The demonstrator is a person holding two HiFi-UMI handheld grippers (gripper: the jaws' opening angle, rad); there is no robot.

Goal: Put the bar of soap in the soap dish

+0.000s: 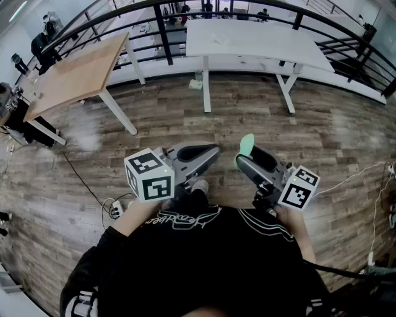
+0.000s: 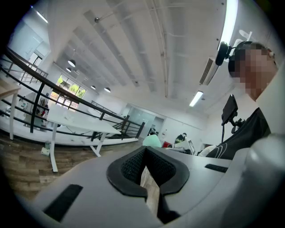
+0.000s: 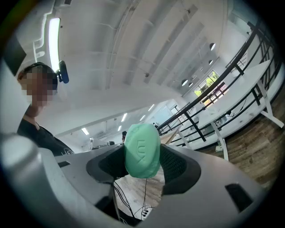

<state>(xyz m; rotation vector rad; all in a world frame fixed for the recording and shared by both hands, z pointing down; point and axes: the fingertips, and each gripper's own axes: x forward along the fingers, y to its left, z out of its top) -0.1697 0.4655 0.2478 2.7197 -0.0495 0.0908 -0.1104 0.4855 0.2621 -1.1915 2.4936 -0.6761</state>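
The green oval bar of soap (image 3: 142,151) is clamped edge-on between the black pads of my right gripper (image 3: 143,164), held up in the air and level. In the head view the soap (image 1: 247,144) sticks out of the right gripper (image 1: 245,158) just in front of the person's chest. My left gripper (image 1: 207,152) is held beside it at the same height. In its own view the left gripper (image 2: 146,171) has its jaws together with nothing between them, and the soap (image 2: 152,140) peeks over its tips. No soap dish shows in any view.
A white table (image 1: 247,37) stands ahead and a wooden table (image 1: 80,68) at the far left, both on plank floor. A black railing (image 1: 154,12) runs behind them. A power strip (image 1: 114,207) with cables lies on the floor at the left.
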